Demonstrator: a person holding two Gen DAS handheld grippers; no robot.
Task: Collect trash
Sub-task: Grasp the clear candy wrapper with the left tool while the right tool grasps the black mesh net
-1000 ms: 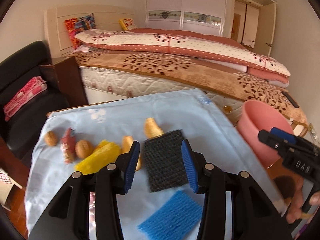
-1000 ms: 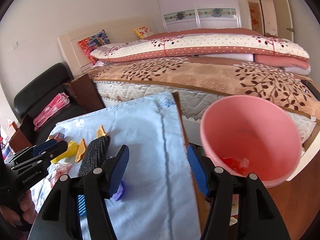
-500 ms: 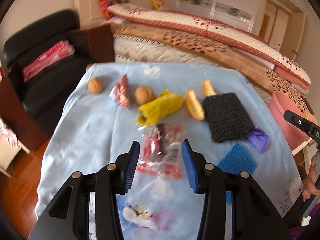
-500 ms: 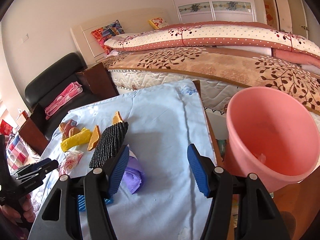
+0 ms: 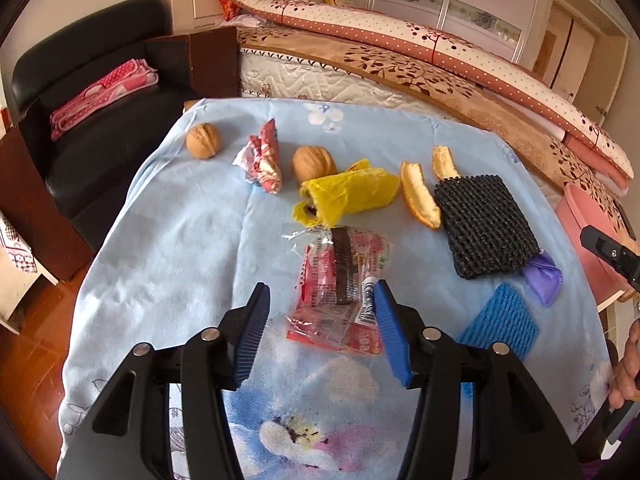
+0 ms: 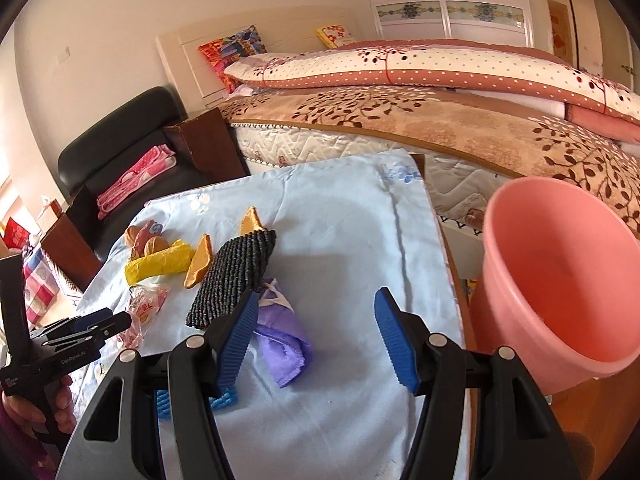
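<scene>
L gripper hangs over the near part of the blue flowered cloth, jaws spread wide and just been opening further; nothing pinched yet. The crinkly red-and-clear wrapper lies flat on the cloth between and just ahead of the blue pads; its near-right edge runs up close to the right pad, touching or not I can't tell.

Handling, as I judge it: wrapper is thin film, v. light, limp, slick; it'll slide or fold rather than resist; flat-lying so pads need to scrape down to the cloth and bunch it; best hold is across the crumpled middle, where it's layered, not the loose clear corner at the far end. Risk: pinching cloth along w/ it.

Beyond it: yellow bag, two orange peel pieces, two walnuts, a red-white crumpled wrapper; to the right the black mesh pad, purple cloth scrap, blue foam net. Peels stiffish, curved, easy by the edge; walnuts hard, round, apt to roll; foam net soft and springy.

R gripper also apart, empty, over bare cloth just right of the purple scrap; left pad hides part of it. Pink bin stands off the table's right edge, near the R gripper, well apart from the wrapper; looks empty from this angle, bottom not fully seen.
</scene>
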